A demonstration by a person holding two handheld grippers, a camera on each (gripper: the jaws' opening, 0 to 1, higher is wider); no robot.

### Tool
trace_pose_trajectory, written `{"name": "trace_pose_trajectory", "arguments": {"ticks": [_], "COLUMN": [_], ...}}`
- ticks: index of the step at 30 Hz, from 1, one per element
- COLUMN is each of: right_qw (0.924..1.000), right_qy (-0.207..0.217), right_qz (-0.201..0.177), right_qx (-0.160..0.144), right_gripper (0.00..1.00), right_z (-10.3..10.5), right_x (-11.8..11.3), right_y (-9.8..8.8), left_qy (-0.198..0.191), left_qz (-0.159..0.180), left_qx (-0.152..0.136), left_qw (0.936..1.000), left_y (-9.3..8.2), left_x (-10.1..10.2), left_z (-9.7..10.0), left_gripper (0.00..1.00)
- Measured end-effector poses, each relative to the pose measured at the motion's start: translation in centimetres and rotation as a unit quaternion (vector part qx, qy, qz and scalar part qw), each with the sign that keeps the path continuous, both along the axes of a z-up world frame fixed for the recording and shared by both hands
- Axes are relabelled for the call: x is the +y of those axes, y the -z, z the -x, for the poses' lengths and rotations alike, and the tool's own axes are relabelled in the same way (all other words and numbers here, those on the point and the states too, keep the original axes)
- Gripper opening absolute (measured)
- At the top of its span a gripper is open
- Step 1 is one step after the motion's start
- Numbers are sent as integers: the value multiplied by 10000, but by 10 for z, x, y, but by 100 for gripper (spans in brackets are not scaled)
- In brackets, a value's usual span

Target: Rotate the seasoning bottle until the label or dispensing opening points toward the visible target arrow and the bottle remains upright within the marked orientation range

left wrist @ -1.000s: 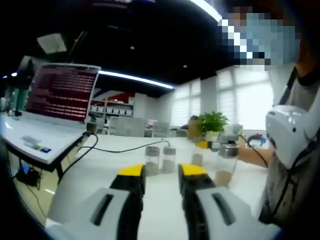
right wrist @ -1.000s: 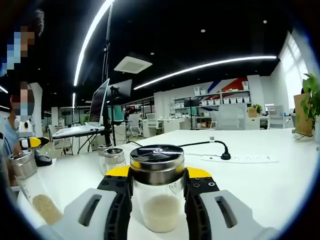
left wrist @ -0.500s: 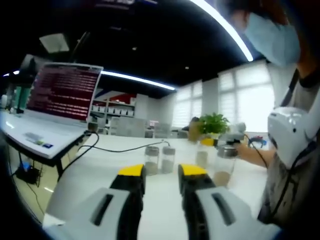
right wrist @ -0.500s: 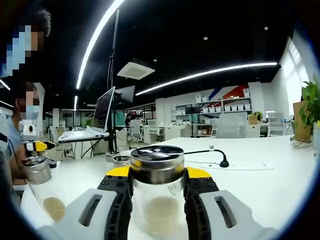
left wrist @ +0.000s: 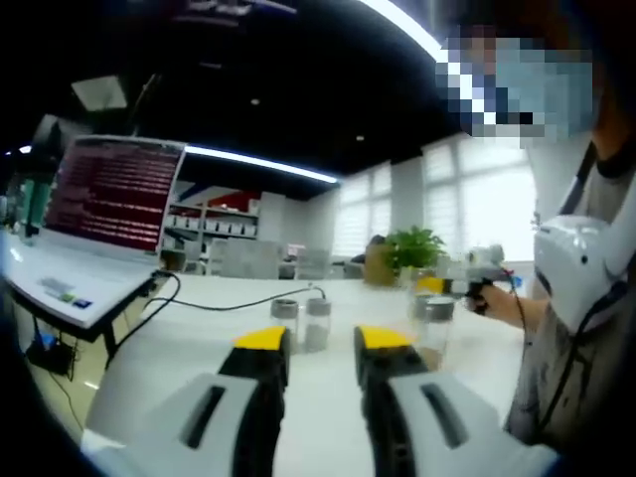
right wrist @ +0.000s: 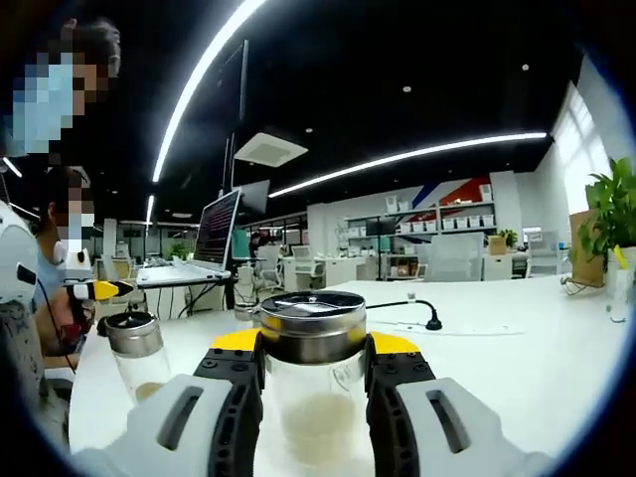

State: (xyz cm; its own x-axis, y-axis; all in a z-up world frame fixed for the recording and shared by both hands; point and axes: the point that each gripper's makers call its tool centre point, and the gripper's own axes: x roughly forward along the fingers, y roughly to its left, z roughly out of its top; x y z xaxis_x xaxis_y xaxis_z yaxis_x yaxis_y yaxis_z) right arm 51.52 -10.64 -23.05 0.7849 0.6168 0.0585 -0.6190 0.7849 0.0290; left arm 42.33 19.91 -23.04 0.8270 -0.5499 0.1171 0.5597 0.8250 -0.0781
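Note:
My right gripper (right wrist: pixel 313 348) is shut on a clear glass seasoning bottle (right wrist: pixel 313 316) with a steel lid and pale grains in the bottom; it stands upright between the yellow-tipped jaws. A second lidded bottle (right wrist: pixel 135 350) stands to the left of it on the white table (right wrist: pixel 517 368). My left gripper (left wrist: pixel 323 343) hovers open over the table with nothing between its jaws. Beyond it stand two small bottles (left wrist: pixel 301 321) side by side. Further right is another bottle (left wrist: pixel 437 320), close under the right gripper (left wrist: pixel 433 285) in a person's hand.
An open laptop (left wrist: pixel 109 194) sits on a stand at the left, with a black cable (left wrist: pixel 229 302) running across the table. A power strip (right wrist: pixel 467 327) lies mid-table. A potted plant (left wrist: pixel 412 248) stands at the far side. A person (left wrist: pixel 581 298) stands close at the right.
The right gripper view has swung, so the neighbouring bottle sits nearer the middle; the held bottle stays in the jaws. In the left gripper view the right gripper has drifted slightly right.

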Motion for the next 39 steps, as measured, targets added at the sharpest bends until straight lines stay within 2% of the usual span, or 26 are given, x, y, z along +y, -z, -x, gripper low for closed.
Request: {"name": "trace_pose_trajectory", "arguments": {"ticks": [6, 12, 17, 29, 39], "right_qw": [10000, 9999, 9997, 9991, 9990], "right_qy": [-10, -106, -237, -361, -366], "right_qz": [-7, 19, 2, 227, 265], "right_qx": [-2, -2, 2, -32, 19], "right_gripper": [38, 38, 38, 38, 38], "right_z": [15, 30, 44, 71, 80], "right_x": [-4, 3, 11, 22, 29], "right_y": [2, 4, 3, 6, 14], "left_qy": [34, 44, 44, 69, 156], "left_qz": [-54, -92, -98, -17, -69], "left_qx": [-44, -73, -60, -14, -42], "left_qw": [10000, 9999, 9999, 10000, 9998], "left_y": [-5, -8, -8, -1, -2], "left_x": [-3, -4, -5, -3, -4], "left_z": [4, 7, 8, 10, 11], "left_gripper": [27, 27, 27, 27, 27]}}
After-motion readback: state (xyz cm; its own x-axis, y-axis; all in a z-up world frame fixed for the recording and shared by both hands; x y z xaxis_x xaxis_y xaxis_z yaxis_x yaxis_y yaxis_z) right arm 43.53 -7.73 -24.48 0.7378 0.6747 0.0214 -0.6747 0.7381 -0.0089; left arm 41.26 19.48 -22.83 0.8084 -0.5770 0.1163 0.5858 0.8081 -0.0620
